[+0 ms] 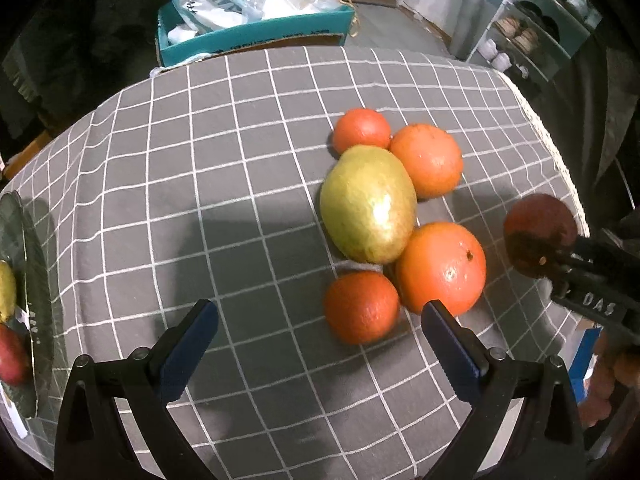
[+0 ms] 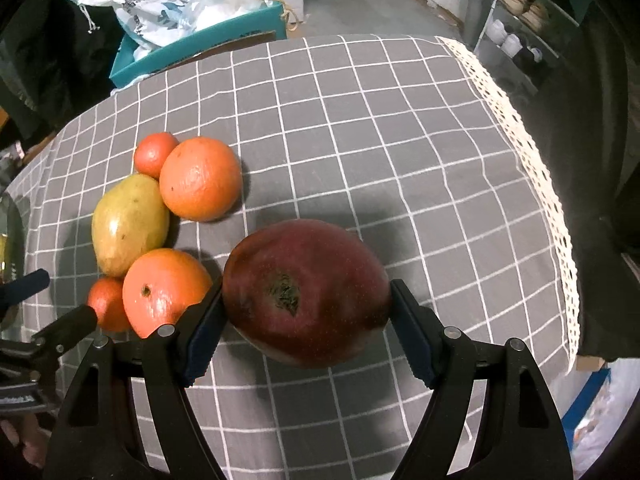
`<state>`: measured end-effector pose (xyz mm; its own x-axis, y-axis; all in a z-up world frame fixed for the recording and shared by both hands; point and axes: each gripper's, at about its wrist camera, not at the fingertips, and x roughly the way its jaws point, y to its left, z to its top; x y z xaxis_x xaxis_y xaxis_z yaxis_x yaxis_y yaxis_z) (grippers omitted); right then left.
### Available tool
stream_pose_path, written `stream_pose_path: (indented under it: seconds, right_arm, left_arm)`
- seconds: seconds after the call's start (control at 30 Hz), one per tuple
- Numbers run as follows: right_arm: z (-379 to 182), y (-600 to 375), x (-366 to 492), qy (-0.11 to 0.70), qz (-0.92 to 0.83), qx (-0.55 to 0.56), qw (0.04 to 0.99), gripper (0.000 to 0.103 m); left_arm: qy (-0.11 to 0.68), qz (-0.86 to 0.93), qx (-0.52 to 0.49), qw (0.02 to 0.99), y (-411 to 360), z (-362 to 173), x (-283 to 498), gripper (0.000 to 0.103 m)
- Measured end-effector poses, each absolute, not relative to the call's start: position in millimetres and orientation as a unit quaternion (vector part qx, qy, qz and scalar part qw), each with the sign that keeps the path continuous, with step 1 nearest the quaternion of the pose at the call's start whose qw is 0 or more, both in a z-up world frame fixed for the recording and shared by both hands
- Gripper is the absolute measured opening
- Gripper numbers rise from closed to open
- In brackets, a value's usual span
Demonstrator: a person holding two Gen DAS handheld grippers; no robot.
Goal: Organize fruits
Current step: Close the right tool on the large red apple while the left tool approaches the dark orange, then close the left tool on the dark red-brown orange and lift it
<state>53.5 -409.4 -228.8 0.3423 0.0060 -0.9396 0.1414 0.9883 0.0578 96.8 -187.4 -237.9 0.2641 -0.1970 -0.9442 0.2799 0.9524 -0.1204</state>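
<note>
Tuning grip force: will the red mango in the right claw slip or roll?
The red mango looks smooth and rounded, so it may pivot between the right claw pads. Probably heavy for its size. Set down, it could roll on the tablecloth.

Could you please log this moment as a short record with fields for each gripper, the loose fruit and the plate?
right gripper: shut on red mango, held above the tablecloth
left gripper: open, empty, near small orange
loose fruit: green mango ringed by four oranges
glass plate: far left, holds a yellowish fruit and a red one
</note>
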Motion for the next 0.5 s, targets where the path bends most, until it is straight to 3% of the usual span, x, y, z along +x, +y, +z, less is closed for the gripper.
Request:
stream_pose_path:
  seconds: [0.2,0.33,0.5]
  right_arm:
    - [-229,-406,56,0.571,-0.039,0.067,0.817,0.078]
    - [-227,-404,55,0.570,-0.034,0.065,0.819,0.078]
    - [-228,-401,57,0.570,-0.030,0.065,0.818,0.078]
  left_arm:
    - [0.590,-0.152,0.055,0.791,-193,-246,91,0.102]
    - [0.592,-0.152,0.059,0.789,-192,-252,93,0.088]
    - [0.592,-0.169,0.037,0.787,-191,-257,94,0.083]
